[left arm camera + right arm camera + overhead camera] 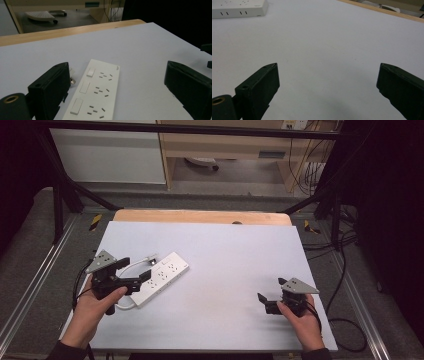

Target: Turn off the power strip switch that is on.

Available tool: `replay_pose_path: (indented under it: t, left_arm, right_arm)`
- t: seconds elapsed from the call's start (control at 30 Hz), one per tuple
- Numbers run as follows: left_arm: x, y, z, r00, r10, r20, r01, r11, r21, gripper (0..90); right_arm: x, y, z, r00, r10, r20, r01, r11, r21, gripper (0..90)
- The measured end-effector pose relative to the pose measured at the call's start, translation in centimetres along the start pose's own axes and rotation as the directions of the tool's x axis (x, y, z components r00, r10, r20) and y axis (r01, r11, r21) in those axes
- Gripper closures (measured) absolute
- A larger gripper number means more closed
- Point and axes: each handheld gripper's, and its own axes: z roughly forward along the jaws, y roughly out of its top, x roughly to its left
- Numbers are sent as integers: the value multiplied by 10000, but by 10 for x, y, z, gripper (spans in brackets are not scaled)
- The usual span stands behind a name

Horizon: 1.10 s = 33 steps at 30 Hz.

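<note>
White sheet is covering the worktop, with a wooden edge showing at the far side; the white power strip is lying flat on its left part, with its plug just beside it; the left gripper is hovering over the near end of the strip with jaws spread wide, holding nothing; the right gripper, well apart at the right, is also keeping its jaws wide over bare surface.

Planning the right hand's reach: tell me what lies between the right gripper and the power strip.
Nothing: bare white table between right gripper and power strip, in the high view.
</note>
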Motion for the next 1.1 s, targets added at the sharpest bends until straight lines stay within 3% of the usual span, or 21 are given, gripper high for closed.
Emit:
replay_pose_path:
  t: [0.3, 0.77, 1.1]
  left_arm:
    - [-1, 12, 7, 9996, 250, -105, -253, 9993, -286, 66]
    - [0, 30, 23, 9998, 202, -68, -206, 9974, -693, 67]
    - [2, 37, 36, 9996, 278, -89, -283, 9976, -636, 68]
  right_arm:
    - [1, 1, 0, 10000, 33, -29, -33, 10000, -84, 50]
    - [2, 1, 2, 10000, -30, -48, 30, 10000, -16, 49]
    - [3, 2, 2, 10000, -50, 15, 50, 10000, -46, 48]
